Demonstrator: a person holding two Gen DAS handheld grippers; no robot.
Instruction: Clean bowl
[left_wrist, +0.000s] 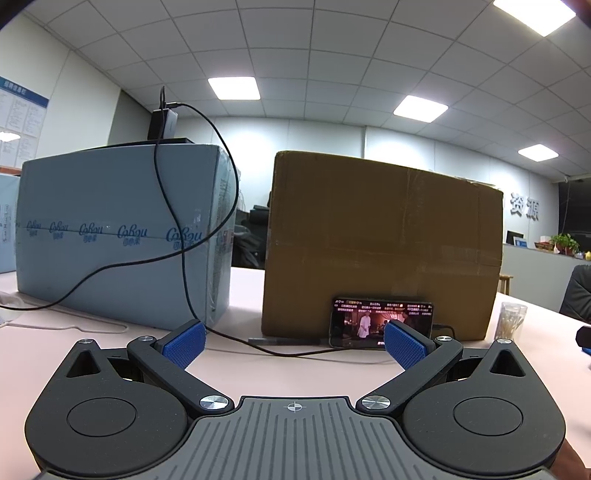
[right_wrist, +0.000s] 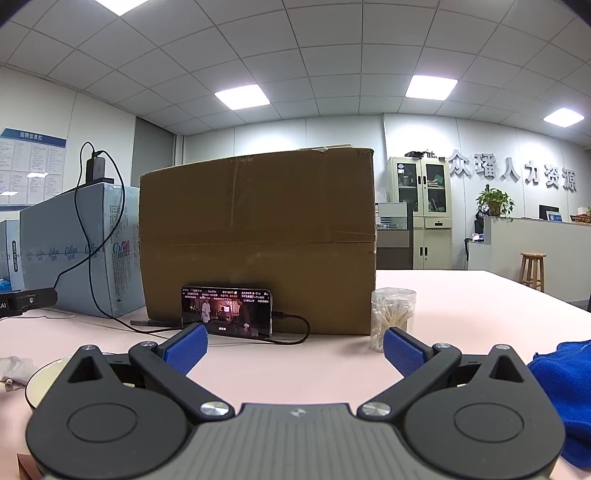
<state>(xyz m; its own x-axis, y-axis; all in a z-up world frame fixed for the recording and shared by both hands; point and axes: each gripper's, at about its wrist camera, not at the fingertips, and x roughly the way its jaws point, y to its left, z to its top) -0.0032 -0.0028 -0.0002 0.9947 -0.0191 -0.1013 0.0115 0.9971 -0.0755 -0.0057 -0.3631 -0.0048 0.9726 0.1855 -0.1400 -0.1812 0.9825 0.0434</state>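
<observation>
Both the left gripper (left_wrist: 294, 343) and right gripper (right_wrist: 295, 345) hover with jaws spread, holding nothing. A careless swing could snag the charging cable (right_wrist: 295, 334) or topple the phone (right_wrist: 226, 312). The bowl (right_wrist: 44, 373) sits at eight o'clock of the right jaws, the blue cloth (right_wrist: 565, 387) at four o'clock.

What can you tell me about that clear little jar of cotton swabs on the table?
The jar of cotton swabs is a small see-through cylinder, plastic by the look of it, with a clear lid on top. It stands upright on the pale pink table, just off the right corner of the brown cardboard box; whether they touch cannot be told. White-tipped swabs with pale stems fill it, leaning at angles. Nothing grips it.
</observation>
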